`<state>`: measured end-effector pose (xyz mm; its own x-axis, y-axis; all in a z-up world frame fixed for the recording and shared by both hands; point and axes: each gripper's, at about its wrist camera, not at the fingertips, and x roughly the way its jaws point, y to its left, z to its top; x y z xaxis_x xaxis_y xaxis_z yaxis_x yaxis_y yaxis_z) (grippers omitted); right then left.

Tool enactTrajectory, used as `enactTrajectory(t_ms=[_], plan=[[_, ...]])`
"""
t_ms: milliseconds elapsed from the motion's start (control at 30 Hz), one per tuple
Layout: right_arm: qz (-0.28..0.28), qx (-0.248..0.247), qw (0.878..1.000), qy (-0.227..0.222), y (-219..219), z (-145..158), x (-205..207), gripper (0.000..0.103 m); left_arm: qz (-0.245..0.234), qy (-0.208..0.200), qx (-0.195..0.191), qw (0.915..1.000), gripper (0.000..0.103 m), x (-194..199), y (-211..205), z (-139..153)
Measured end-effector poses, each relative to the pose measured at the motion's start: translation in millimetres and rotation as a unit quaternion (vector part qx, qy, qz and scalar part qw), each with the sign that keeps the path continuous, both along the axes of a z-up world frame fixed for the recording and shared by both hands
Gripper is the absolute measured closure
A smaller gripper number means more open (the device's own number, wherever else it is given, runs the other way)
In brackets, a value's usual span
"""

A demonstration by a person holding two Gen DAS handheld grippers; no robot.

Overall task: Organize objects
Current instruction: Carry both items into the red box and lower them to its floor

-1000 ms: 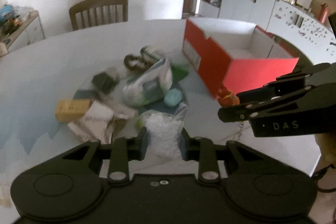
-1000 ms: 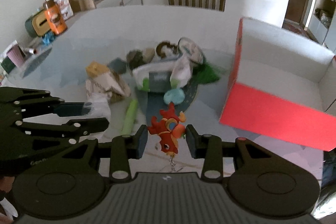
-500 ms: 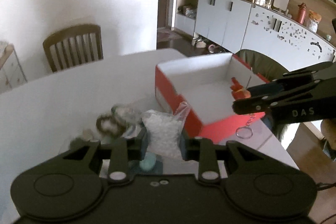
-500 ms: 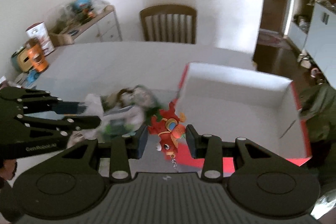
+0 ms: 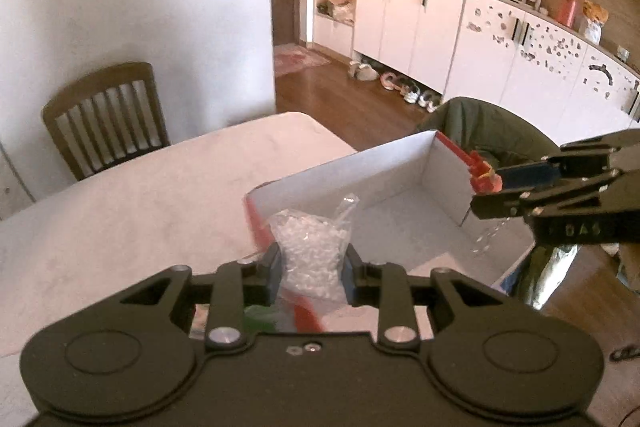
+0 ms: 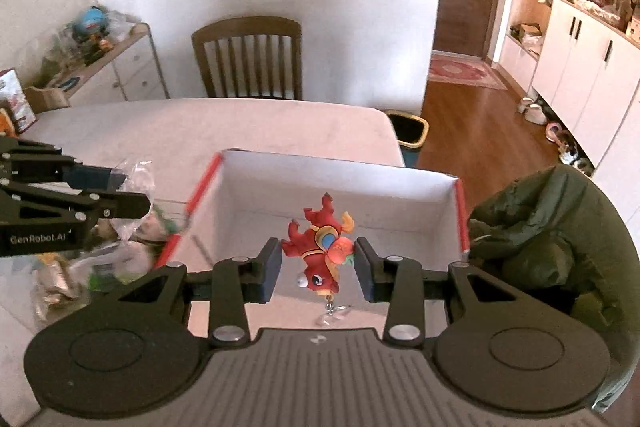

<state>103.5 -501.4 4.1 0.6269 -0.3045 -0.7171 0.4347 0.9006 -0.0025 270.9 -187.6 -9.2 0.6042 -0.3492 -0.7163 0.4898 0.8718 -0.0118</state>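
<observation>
My left claw (image 5: 312, 273) pinches a clear plastic bag (image 5: 310, 255) of small white pellets, the crinkly film bunched between the blue pads and its loose top sticking up. In my right-hand view the side of that claw reads "GenRobot.AI" in pale letters, and the bag hangs just outside the left wall of the box (image 6: 400, 183), over the clutter lying on the tabletop by that wall: blurred wrappers, something green, something crumpled and silvery.

My right claw (image 6: 318, 261) is pressed onto a red toy keychain (image 6: 320, 251), a glossy little cartoon creature with orange horns, a blue patch on its flank and a white eye, hanging head down. A short chain and a metal ring (image 6: 334, 315) dangle beneath it. Seen from the left, the black body of this claw shows the letters "D A S". The toy hangs over the open box, above its bare white floor.

The box is cardboard, rectangular, red outside and white inside, with thin red rims along its short walls. It sits at the right end of the tabletop (image 6: 200, 131), a pale matt surface with rounded corners. A dark green padded jacket (image 6: 552, 235) is heaped against the box's right wall. A brown wooden chair (image 6: 248, 59) with a slatted back stands at the far edge of the tabletop
</observation>
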Motion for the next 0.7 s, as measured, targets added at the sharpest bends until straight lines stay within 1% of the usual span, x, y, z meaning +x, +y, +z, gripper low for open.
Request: enactTrajectory(t_ms=[167,400,533,700], plan=[[-0.006,0.002,1.0,0.013,-28.3,-16.4,2.0,0.065,-0.011,0.012,0.015,0.9997,0.074,28.8,-39.0,-11.5],[0.001,0.009,0.999,0.045,-51.3,-48.6,11.2,0.064,-0.039,0.027,0.057,0.9972,0.074,55.0,-87.8,-42.0],[0.012,0.027,0.997,0.068,-58.4,-69.9,20.3,0.064,-0.049,0.051,0.079,0.9943,0.074,68.4,-105.5,-63.1],[0.034,0.034,0.993,0.104,-58.0,-92.3,33.2,0.064,-0.045,0.091,0.096,0.9901,0.074,88.8,-115.3,-90.8]])
